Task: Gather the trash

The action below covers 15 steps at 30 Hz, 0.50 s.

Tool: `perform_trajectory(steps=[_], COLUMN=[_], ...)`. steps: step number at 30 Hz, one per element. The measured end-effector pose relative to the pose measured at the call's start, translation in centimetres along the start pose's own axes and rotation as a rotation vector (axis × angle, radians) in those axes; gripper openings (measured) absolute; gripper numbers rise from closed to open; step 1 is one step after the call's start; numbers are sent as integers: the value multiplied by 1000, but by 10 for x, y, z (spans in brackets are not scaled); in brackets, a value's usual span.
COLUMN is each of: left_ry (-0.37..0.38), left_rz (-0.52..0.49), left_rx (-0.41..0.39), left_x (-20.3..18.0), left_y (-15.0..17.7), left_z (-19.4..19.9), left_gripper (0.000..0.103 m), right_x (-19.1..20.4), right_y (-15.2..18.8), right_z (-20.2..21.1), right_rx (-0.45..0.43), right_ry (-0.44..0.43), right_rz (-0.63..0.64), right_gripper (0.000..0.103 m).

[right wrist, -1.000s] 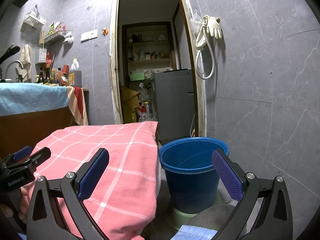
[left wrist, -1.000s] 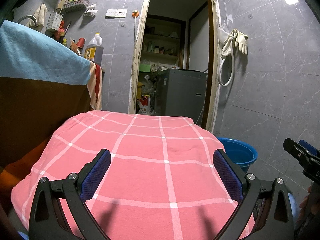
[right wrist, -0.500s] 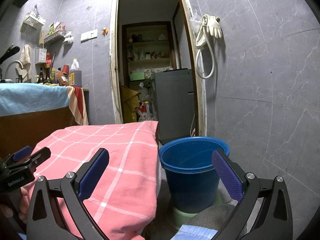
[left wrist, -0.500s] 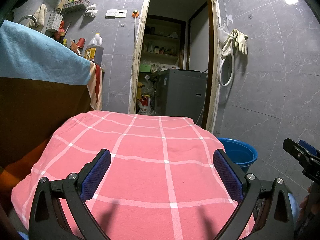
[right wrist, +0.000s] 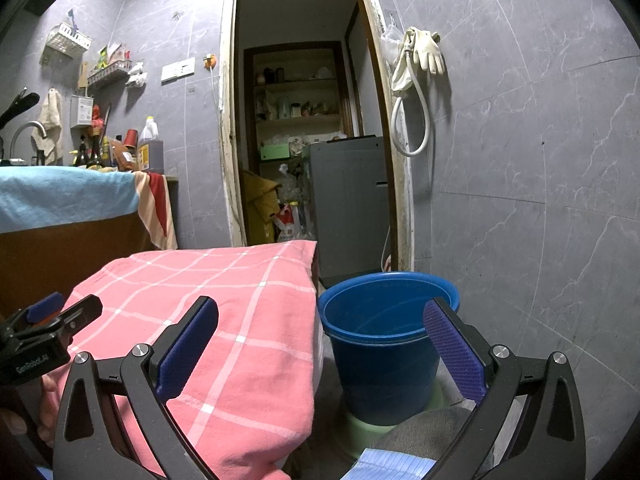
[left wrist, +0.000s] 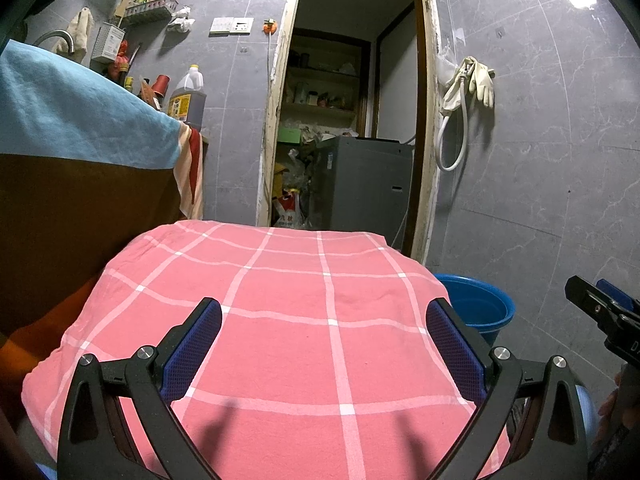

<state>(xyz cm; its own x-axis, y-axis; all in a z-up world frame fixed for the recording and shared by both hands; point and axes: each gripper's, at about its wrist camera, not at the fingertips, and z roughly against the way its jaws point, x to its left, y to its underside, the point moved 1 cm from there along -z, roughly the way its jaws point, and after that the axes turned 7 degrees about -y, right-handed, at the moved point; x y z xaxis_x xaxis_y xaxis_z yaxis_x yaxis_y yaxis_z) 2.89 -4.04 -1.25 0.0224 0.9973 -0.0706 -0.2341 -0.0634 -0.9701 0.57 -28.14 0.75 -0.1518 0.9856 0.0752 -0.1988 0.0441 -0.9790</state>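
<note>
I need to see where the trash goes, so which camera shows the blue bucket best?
The right wrist view: the blue bucket shows its full rim, inside and wall beside the pink checked cloth. The left wrist view catches only part of its rim behind the cloth's corner.

Pink checked cloth (left wrist: 304,320) conceals whatever it covers. Blue bucket (left wrist: 476,306) partly hidden behind it in left view. Pantry shelf contents (right wrist: 298,106) too small to identify.
</note>
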Motion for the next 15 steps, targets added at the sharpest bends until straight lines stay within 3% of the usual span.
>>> perform_trajectory(steps=[15], left_ry=[-17], left_rz=[-13], left_rx=[0], left_x=[0], left_y=[2], left_z=[-1], left_gripper=[100], right_x=[1], right_y=[1], right_z=[0], right_rx=[4], right_ry=[0], right_rz=[0], right_gripper=[103])
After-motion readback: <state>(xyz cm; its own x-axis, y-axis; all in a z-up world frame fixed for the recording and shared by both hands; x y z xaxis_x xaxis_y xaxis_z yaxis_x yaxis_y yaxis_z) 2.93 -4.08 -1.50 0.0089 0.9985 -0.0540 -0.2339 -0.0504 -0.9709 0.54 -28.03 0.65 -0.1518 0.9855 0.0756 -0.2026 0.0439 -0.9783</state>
